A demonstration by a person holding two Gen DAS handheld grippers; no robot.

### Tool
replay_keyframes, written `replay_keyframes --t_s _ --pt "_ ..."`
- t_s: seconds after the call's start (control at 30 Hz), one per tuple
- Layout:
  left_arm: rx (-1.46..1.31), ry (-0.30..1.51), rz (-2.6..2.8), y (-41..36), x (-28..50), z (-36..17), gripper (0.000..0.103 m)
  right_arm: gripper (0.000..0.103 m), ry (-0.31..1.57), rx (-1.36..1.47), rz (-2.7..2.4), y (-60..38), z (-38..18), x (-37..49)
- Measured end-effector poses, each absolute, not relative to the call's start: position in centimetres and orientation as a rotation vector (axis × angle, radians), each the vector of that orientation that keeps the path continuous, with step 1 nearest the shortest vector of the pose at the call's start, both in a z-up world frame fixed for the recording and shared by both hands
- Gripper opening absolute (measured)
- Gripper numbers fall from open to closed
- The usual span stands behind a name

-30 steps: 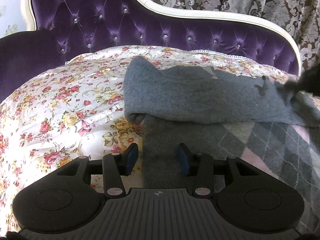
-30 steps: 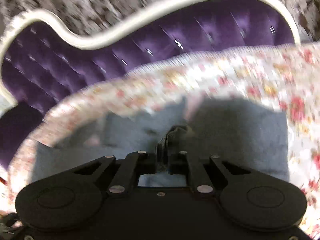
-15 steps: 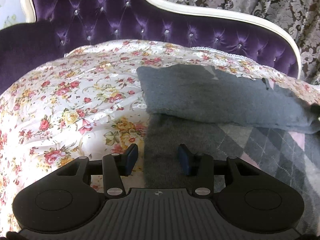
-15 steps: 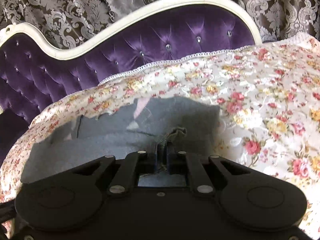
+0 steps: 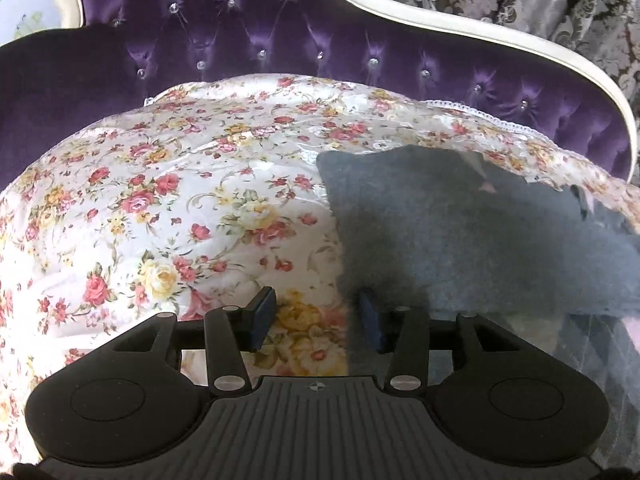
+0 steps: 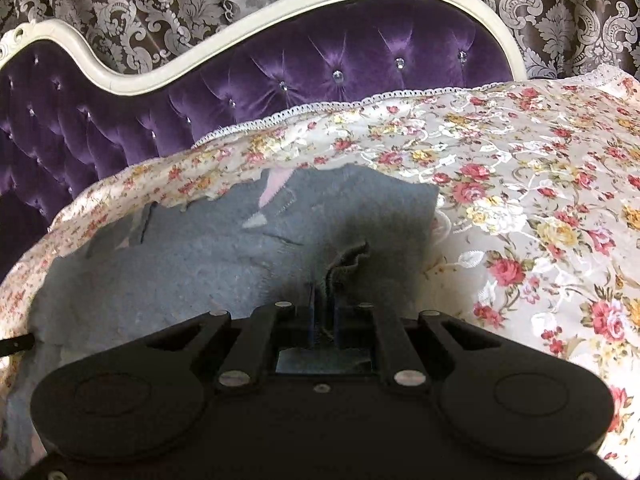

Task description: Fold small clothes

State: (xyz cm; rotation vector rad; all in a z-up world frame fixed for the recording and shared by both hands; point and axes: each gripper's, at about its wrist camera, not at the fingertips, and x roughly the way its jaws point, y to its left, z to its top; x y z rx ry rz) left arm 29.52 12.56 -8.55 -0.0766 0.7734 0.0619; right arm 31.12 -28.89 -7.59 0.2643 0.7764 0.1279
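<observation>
A grey knit garment (image 5: 460, 240) lies folded on the floral bed cover (image 5: 160, 200), its lower layer with a pale check pattern showing blurred at the right edge. My left gripper (image 5: 316, 304) hovers over the cover at the garment's left edge. Its jaws are opening, with nothing gripped; the grey edge lies just under the right pad (image 5: 370, 320). In the right wrist view the same garment (image 6: 200, 272) spreads to the left, and my right gripper (image 6: 323, 296) is shut on a bunched pinch of its grey fabric.
A purple tufted headboard (image 5: 280, 40) with a cream frame (image 6: 280, 20) rises behind the bed. Patterned curtains (image 6: 160, 0) hang beyond it. Floral cover (image 6: 540, 220) stretches to the right of the garment in the right wrist view.
The left gripper slid left, off the garment and onto the floral cover. The right gripper carried the grey fold across, and its top layer now lies flatter.
</observation>
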Motion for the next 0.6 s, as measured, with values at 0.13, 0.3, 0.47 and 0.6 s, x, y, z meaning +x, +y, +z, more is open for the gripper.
replay_keyframes --t_s 0.13,0.3,0.47,0.6 --pt "-0.026 0.769 0.119 12.8 28.5 -6.9 0.043 0.022 0.771 0.238 0.111 -28.9 -7.3 30.6" --pt "-0.113 0.637 0.072 12.9 27.5 -3.3 0.047 0.044 0.648 0.146 0.048 -27.9 -4.9 29.2" --pt "-0.077 0.638 -0.014 9.7 31.0 -3.0 0.058 0.065 0.597 0.123 0.127 -25.0 -3.8 30.6" --pt "-0.055 0.697 -0.019 7.7 33.8 -4.8 0.059 0.064 0.643 0.104 0.181 -21.8 -5.3 32.7"
